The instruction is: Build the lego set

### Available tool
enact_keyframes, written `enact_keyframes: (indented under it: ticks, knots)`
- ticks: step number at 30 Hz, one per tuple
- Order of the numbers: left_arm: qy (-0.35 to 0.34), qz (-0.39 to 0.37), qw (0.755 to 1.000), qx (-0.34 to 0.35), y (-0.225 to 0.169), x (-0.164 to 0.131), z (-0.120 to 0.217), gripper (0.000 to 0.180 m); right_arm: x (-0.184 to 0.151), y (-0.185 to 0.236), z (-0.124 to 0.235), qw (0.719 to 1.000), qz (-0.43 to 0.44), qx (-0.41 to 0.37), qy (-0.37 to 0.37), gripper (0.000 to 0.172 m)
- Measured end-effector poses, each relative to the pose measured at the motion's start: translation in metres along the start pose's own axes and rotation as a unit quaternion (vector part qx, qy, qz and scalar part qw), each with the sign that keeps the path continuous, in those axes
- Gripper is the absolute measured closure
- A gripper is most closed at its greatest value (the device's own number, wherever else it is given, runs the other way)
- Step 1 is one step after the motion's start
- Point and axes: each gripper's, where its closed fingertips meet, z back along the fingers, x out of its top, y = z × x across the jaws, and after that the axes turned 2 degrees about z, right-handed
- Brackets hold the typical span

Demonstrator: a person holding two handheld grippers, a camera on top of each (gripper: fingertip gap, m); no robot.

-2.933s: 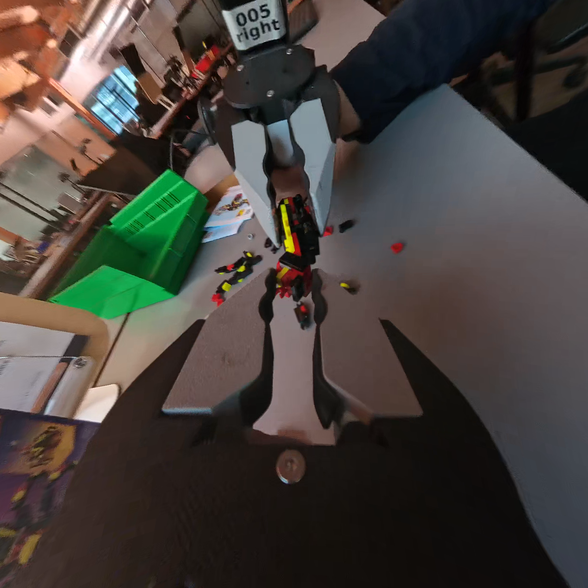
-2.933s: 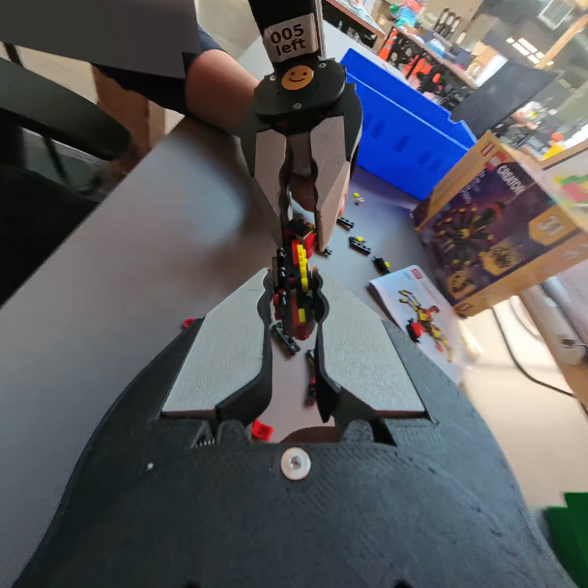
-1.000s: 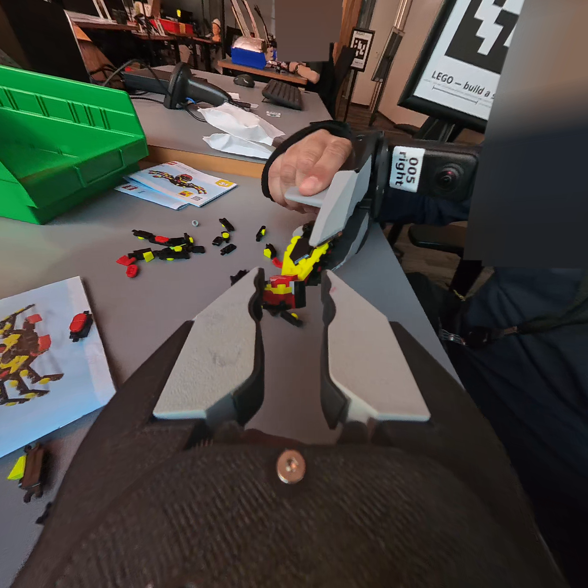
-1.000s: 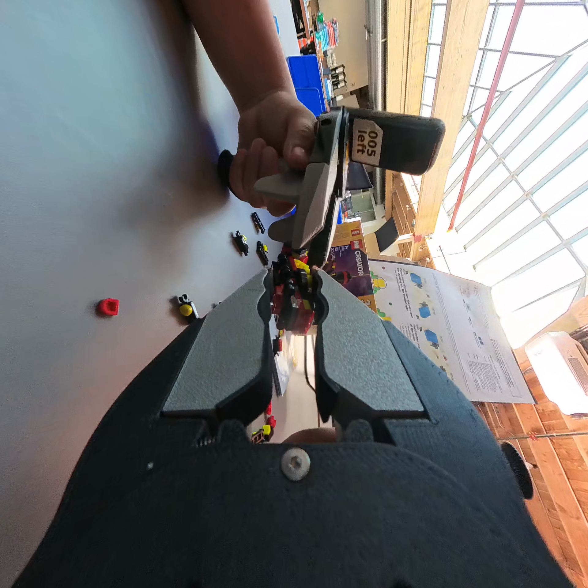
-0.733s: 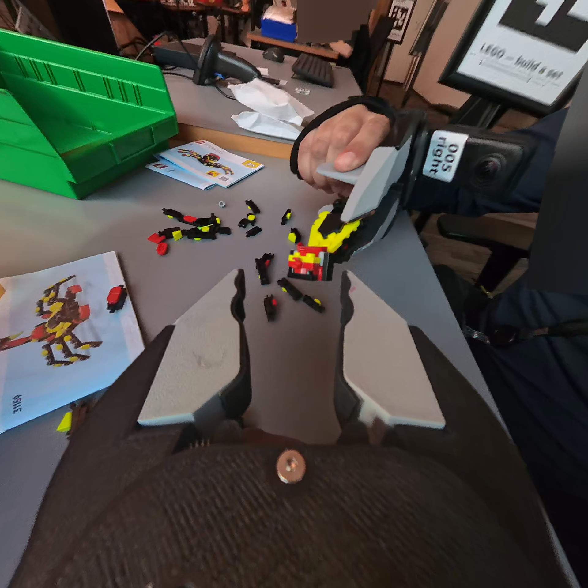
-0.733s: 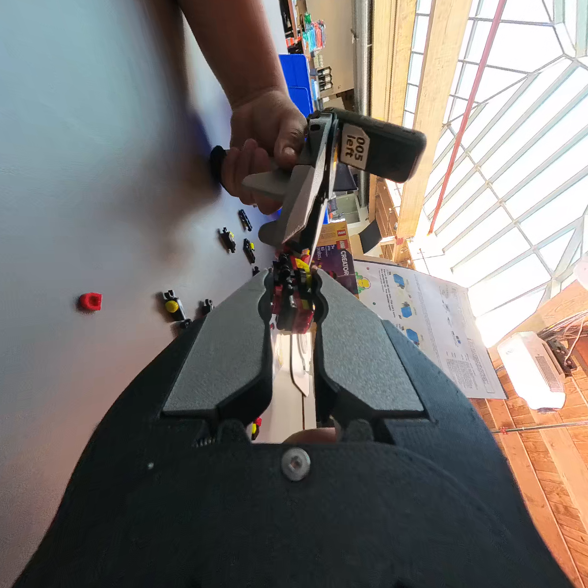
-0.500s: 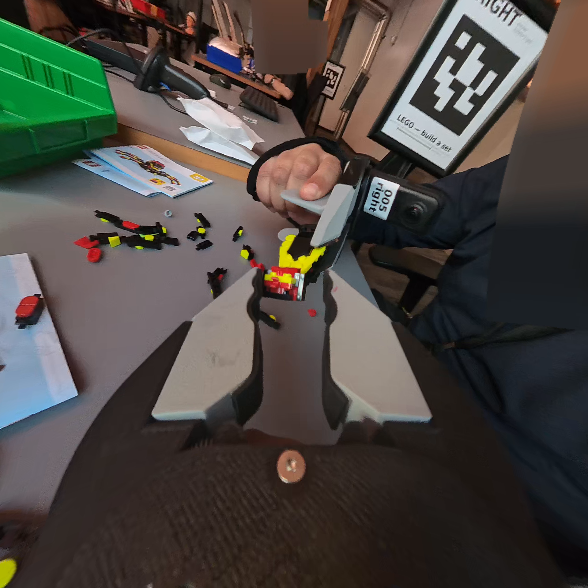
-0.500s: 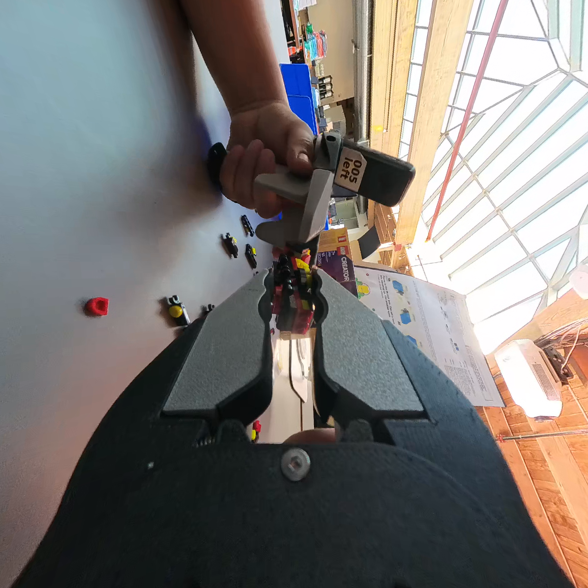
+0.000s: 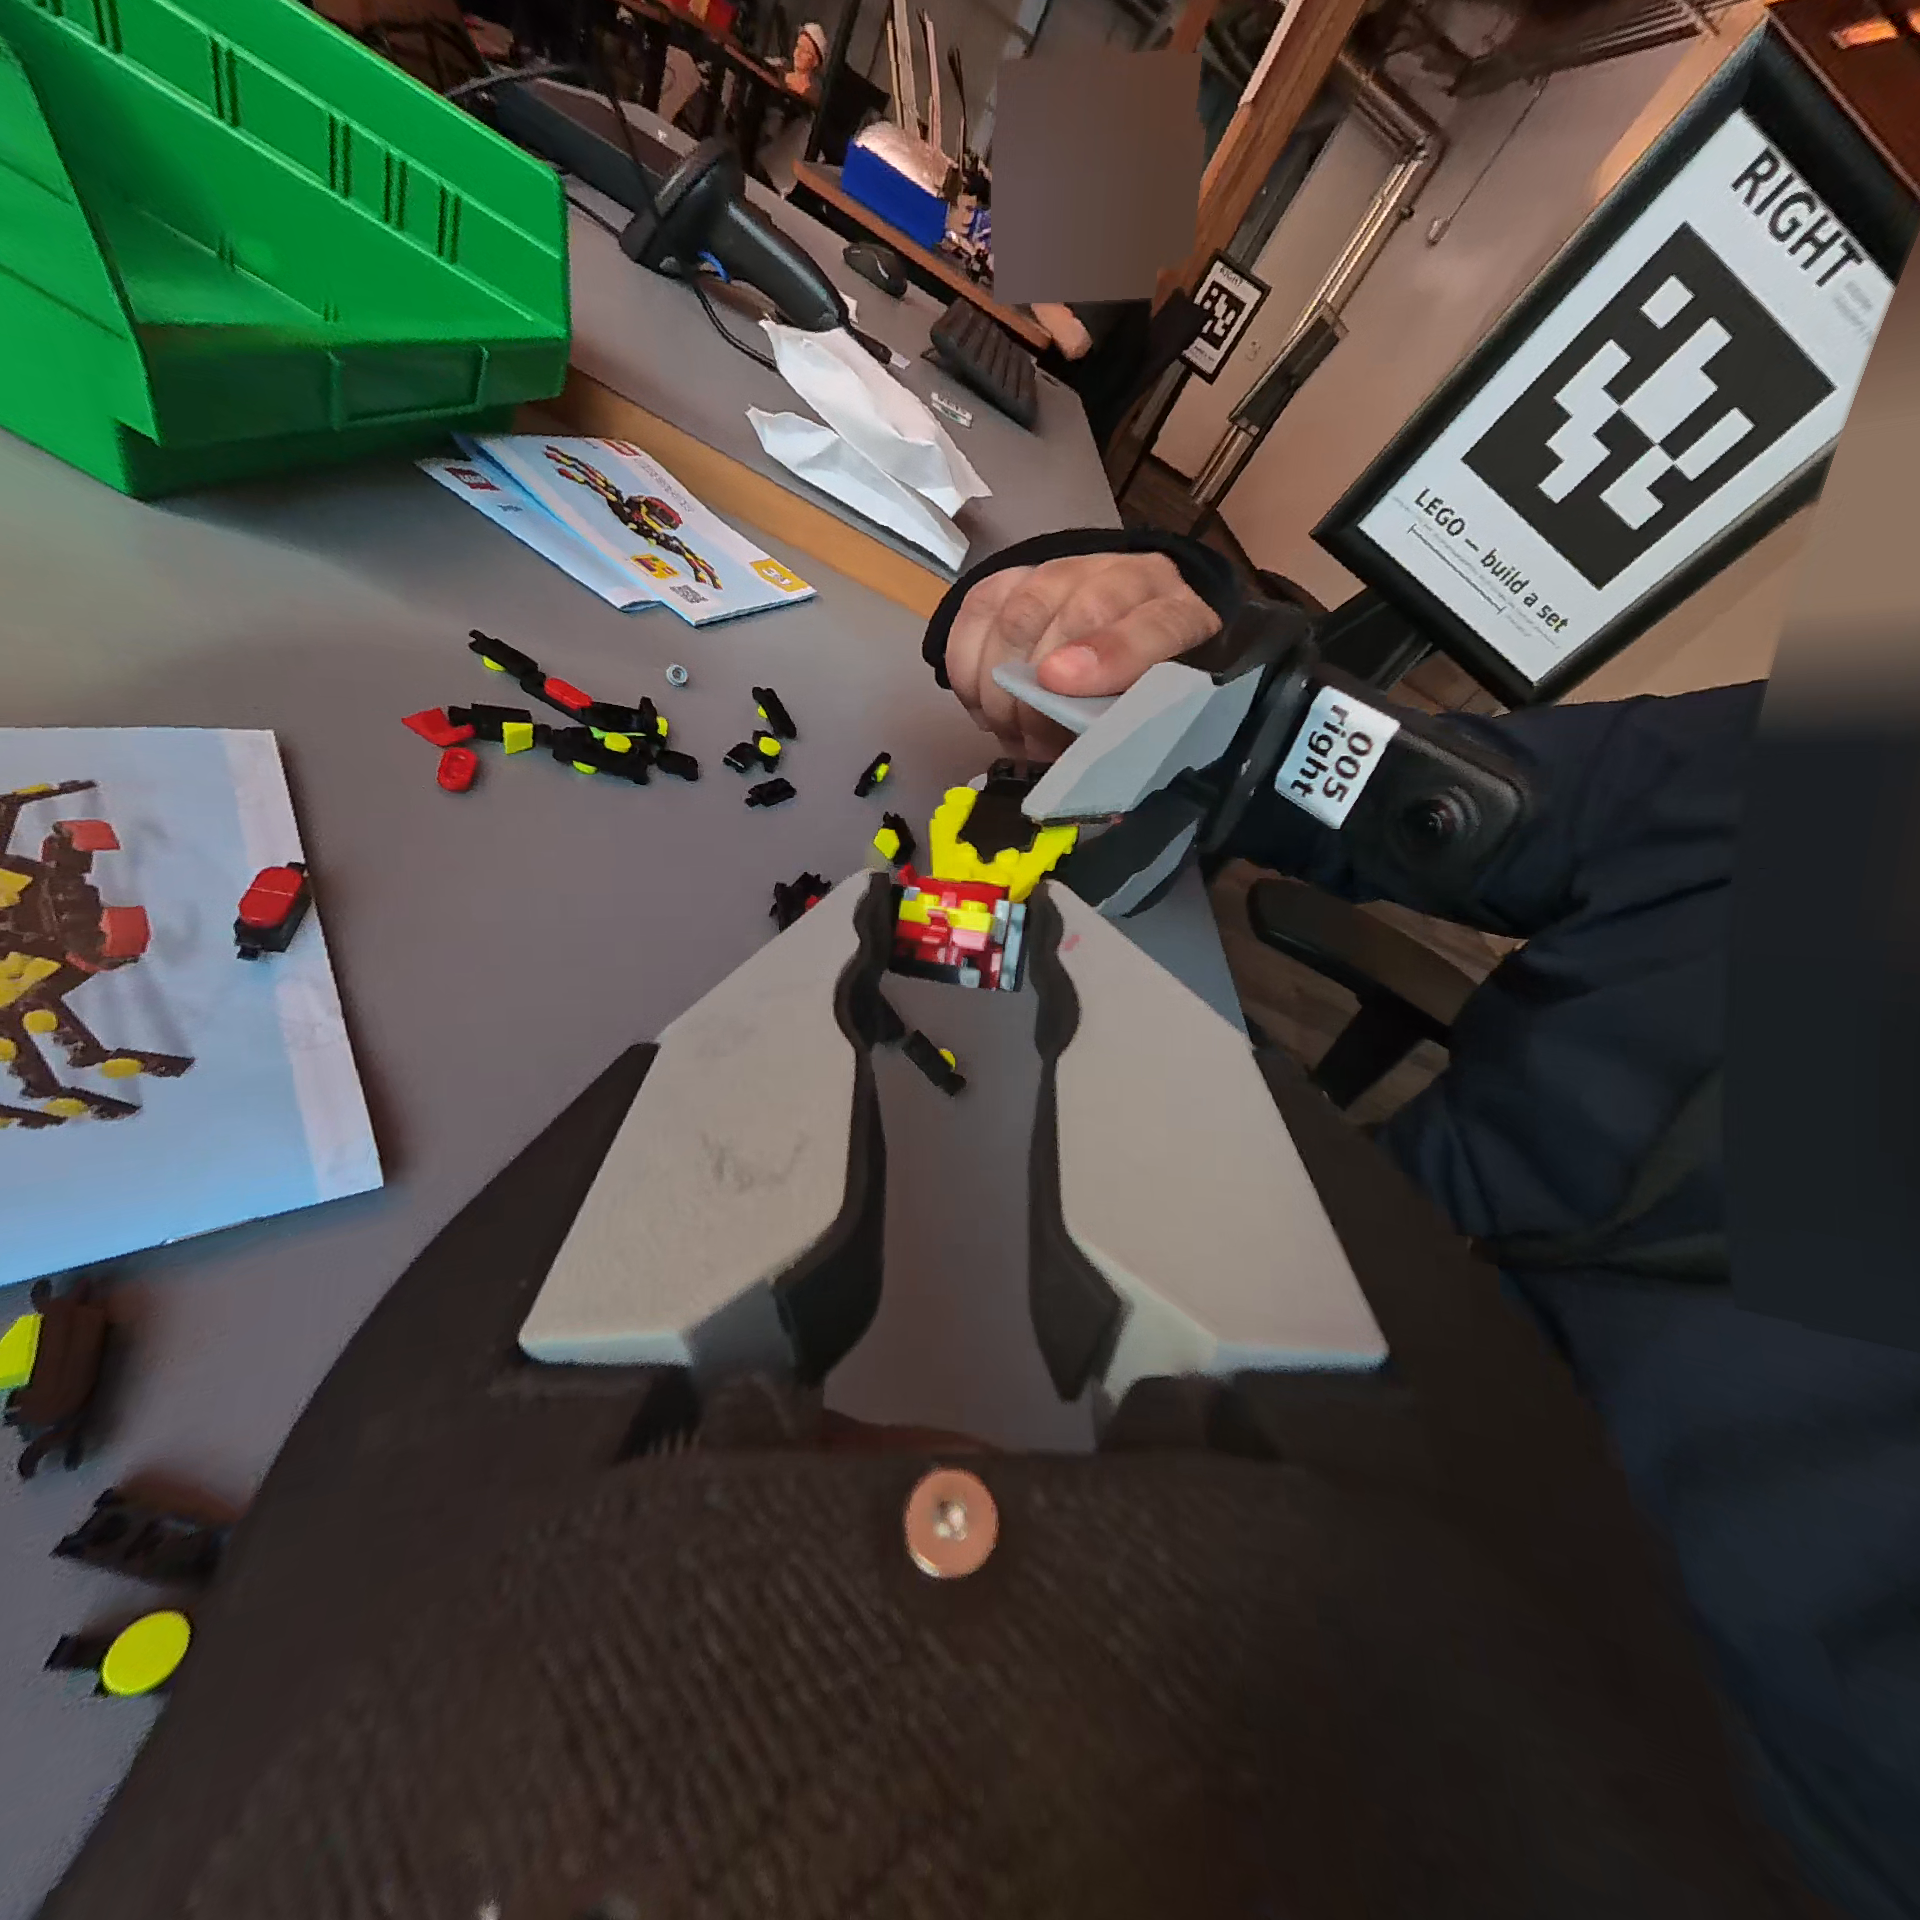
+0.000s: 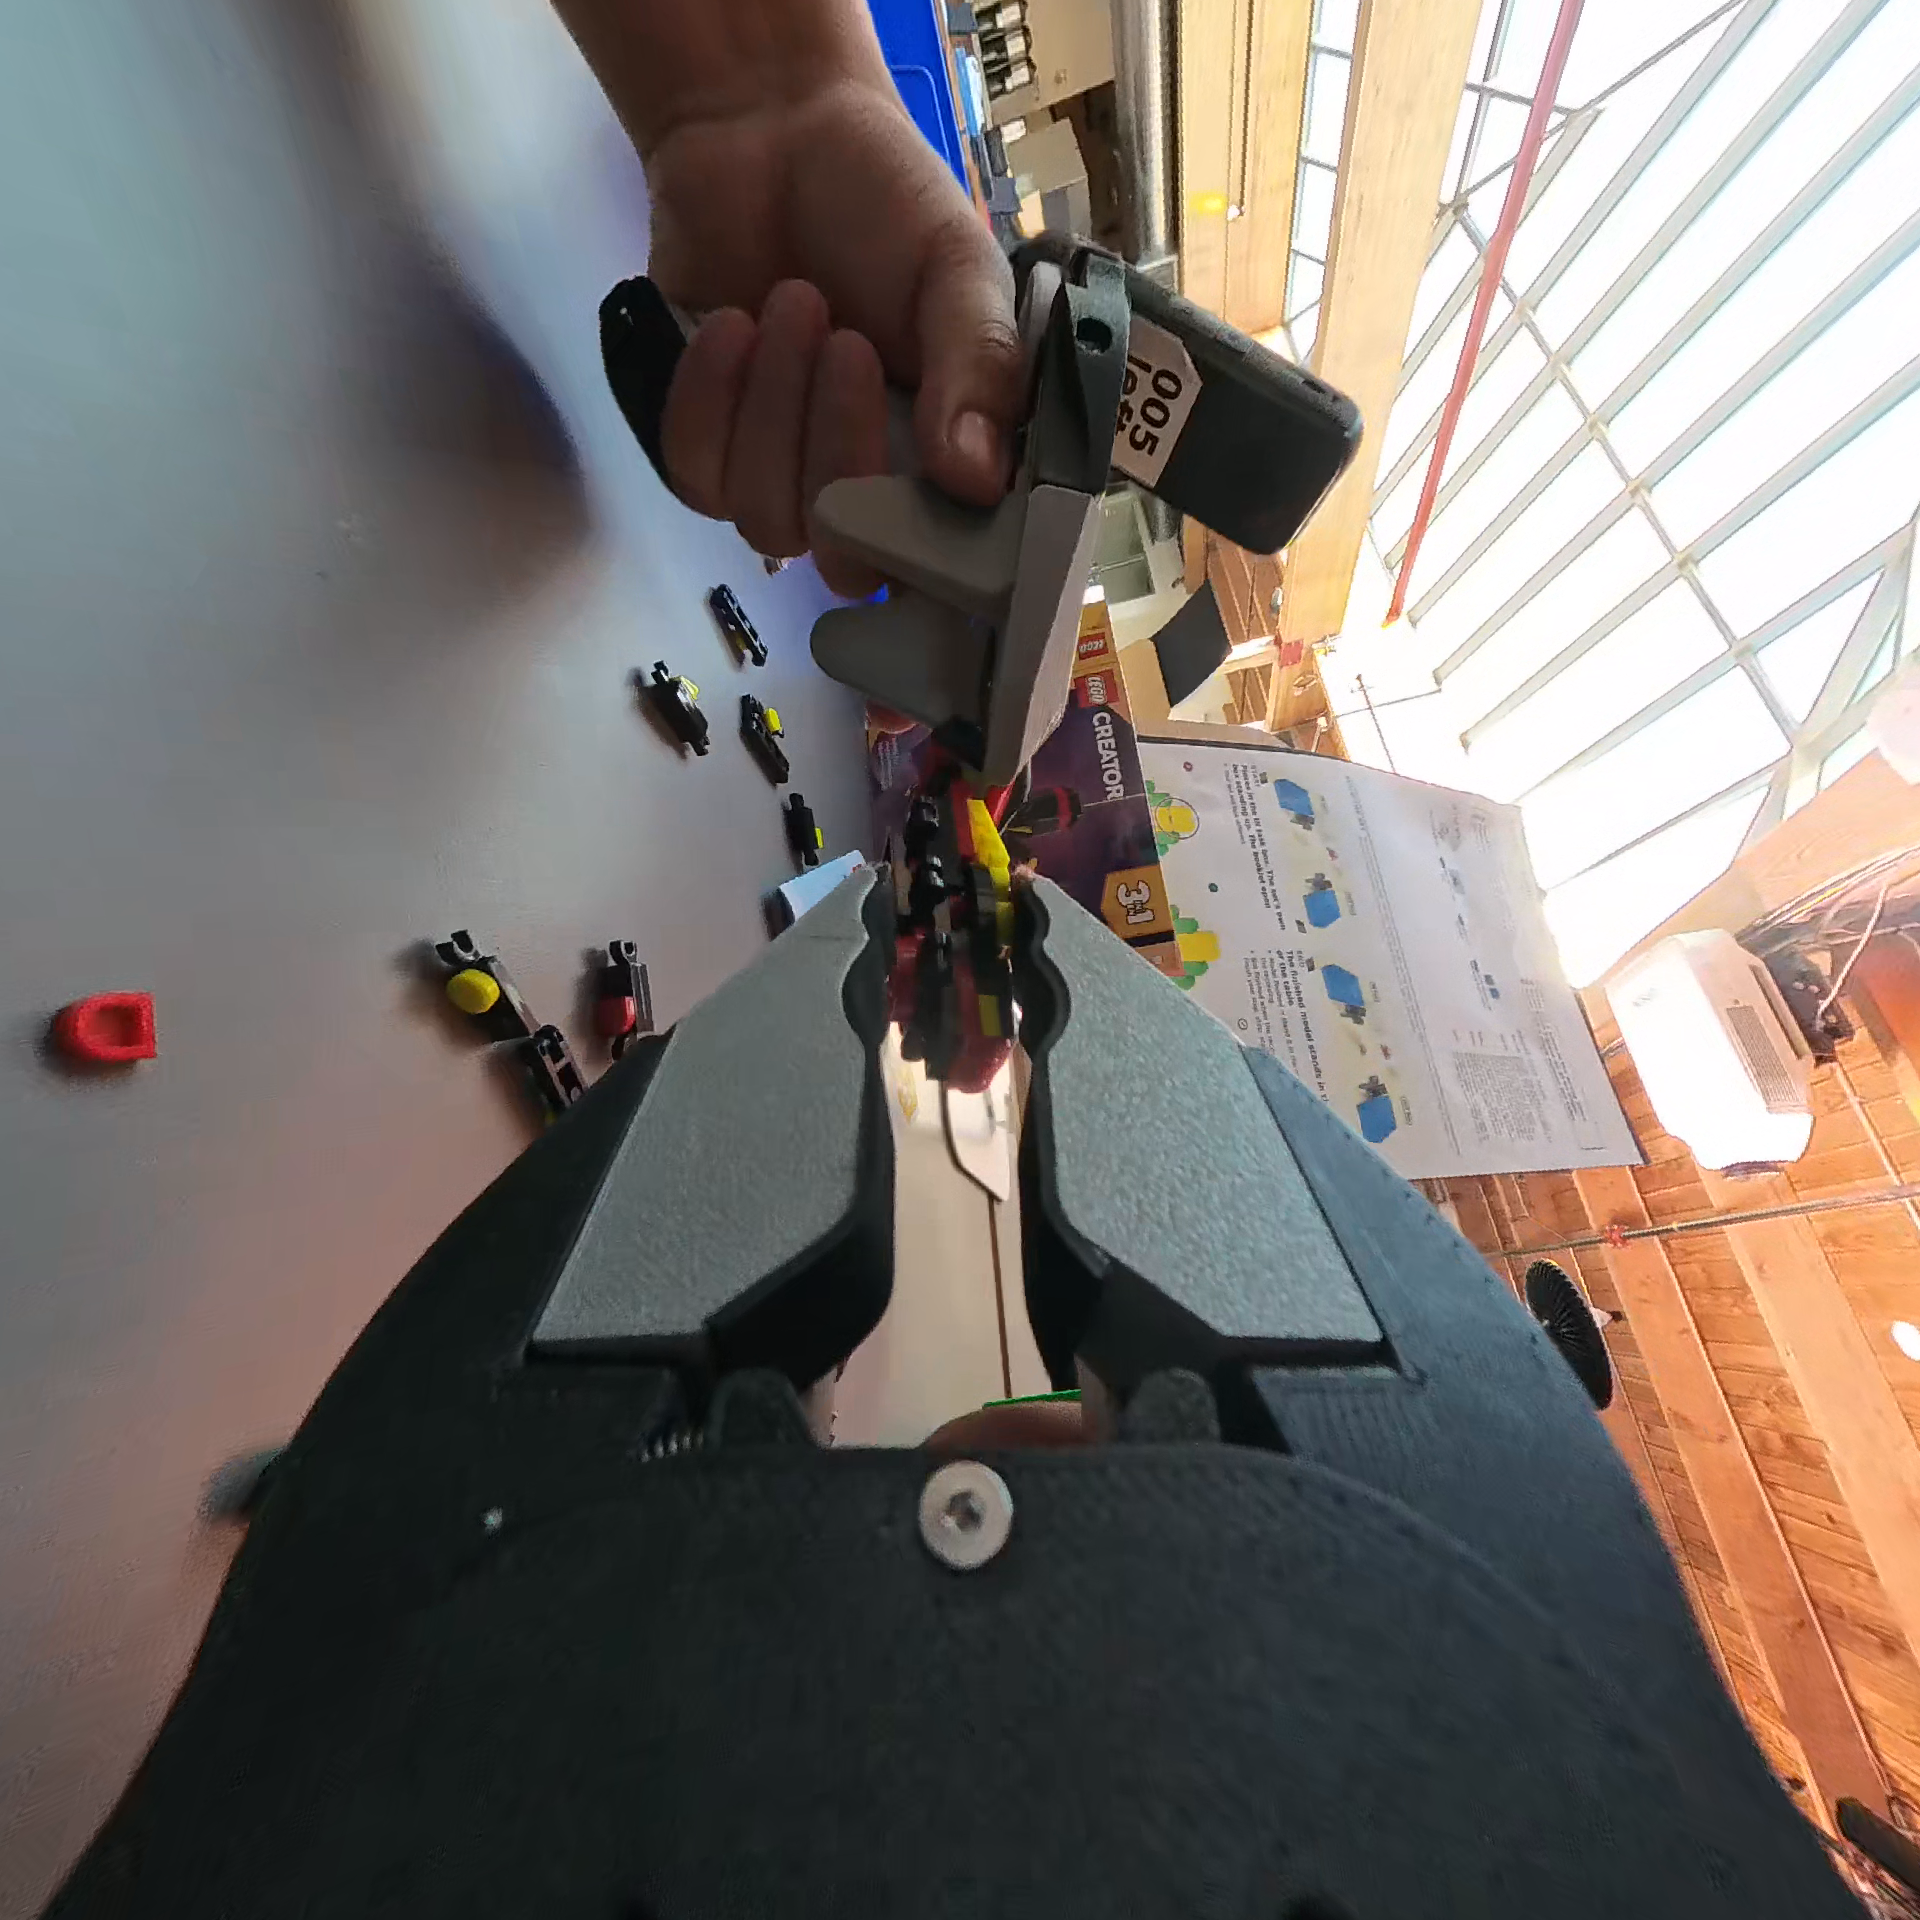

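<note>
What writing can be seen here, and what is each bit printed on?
I won't repeat wording. Writing shows on:
White sticker on the right gripper
White sticker on the left gripper
Black-framed white sign
Light-blue paper booklets
Purple cardboard box
White poster, too small to read

You're working in a workshop-like lab space — your grey table (image 9: 582, 935) carries a green storage bin (image 9: 260, 239), toy-brick instruction booklets (image 9: 623, 520) and scattered small bricks (image 9: 561, 727). Behind it, another desk holds a handheld scanner (image 9: 727, 229) and a keyboard (image 9: 987, 358). A framed fiducial marker sign (image 9: 1621, 416) stands nearby — overhead you have timber beams (image 10: 1351, 260) and a glazed skylight roof (image 10: 1662, 364).
</note>
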Motion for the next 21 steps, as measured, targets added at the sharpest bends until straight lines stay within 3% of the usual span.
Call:
enact_keyframes:
  ticks: [10, 12, 15, 16, 18, 21]
  knots:
    - [0.014, -0.037, 0.999, 0.036, -0.001, 0.001, 0.003, 0.157, -0.002, -0.001, -0.001, 0.999, -0.037, 0.008, -0.013, 0.152]
    - [0.031, -0.082, 0.994, 0.059, 0.001, -0.003, 0.001, 0.156, -0.005, 0.003, -0.001, 0.998, -0.058, 0.026, -0.017, 0.152]
    - [0.077, -0.261, 0.953, 0.136, 0.012, -0.016, -0.004, 0.156, -0.013, 0.028, 0.002, 0.974, -0.187, 0.12, -0.039, 0.156]
    - [0.073, -0.262, 0.952, 0.137, 0.012, -0.017, -0.006, 0.156, -0.014, 0.03, 0.004, 0.962, -0.231, 0.139, -0.048, 0.157]
    - [0.043, -0.251, 0.959, 0.122, 0.009, -0.013, -0.01, 0.156, -0.018, 0.015, 0.003, 0.949, -0.287, 0.119, -0.056, 0.137]
    - [0.007, -0.27, 0.956, 0.117, 0.004, -0.004, -0.009, 0.156, -0.013, 0.005, 0.006, 0.926, -0.348, 0.128, -0.068, 0.122]
